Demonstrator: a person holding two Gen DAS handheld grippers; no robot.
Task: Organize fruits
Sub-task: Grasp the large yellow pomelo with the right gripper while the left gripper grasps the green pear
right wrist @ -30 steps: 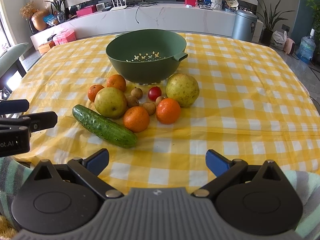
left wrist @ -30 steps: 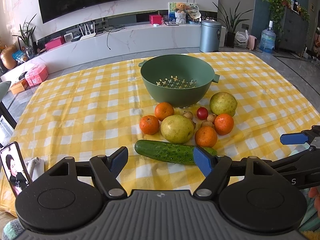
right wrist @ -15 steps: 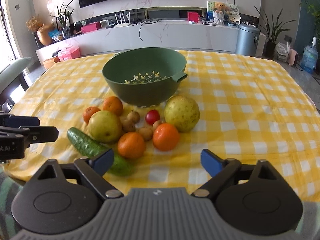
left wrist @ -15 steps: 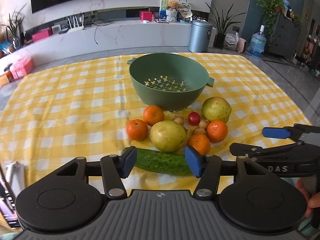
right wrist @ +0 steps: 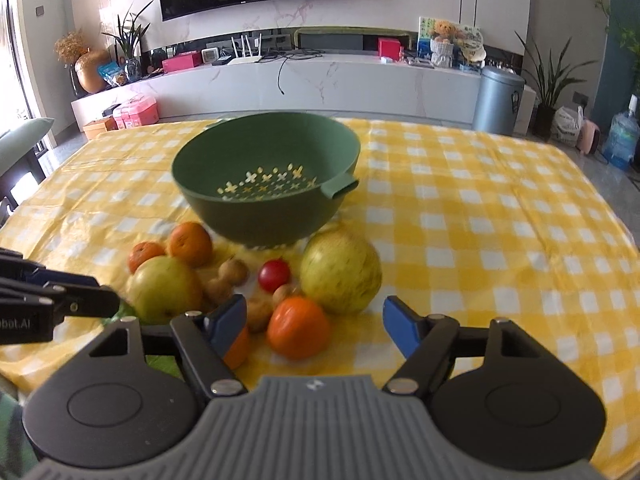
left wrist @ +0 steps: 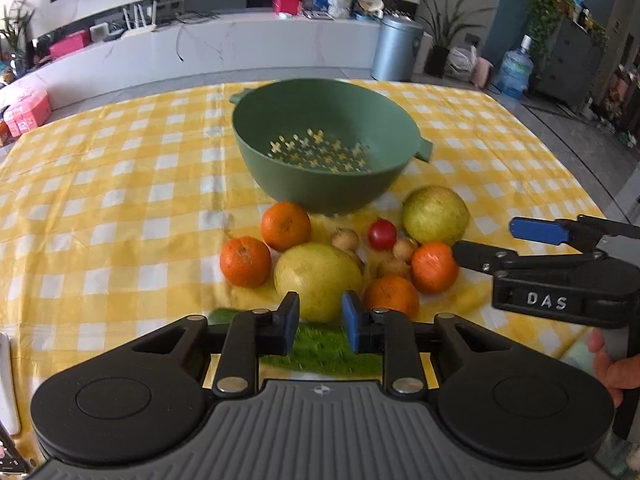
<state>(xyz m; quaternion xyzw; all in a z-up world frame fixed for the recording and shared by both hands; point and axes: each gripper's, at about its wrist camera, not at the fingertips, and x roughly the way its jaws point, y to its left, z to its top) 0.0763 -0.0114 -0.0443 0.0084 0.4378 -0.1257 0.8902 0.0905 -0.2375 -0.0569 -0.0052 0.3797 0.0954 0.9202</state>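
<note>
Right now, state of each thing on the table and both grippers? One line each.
green colander: upright, empty.
cucumber: lying flat, between the left fingers.
left gripper: jaws narrowed around cucumber, contact unclear.
right gripper: open, holding nothing.
two pears: resting on cloth.
four oranges: on cloth, beside pears.
cherry tomato: on cloth, among small brown fruits.

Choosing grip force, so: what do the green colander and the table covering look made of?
Green colander: probably matte plastic, with a moulded handle and flower-shaped cut-out drain holes. Checked tablecloth: likely coated fabric or vinyl; it creases softly yet shows a slight sheen.
</note>
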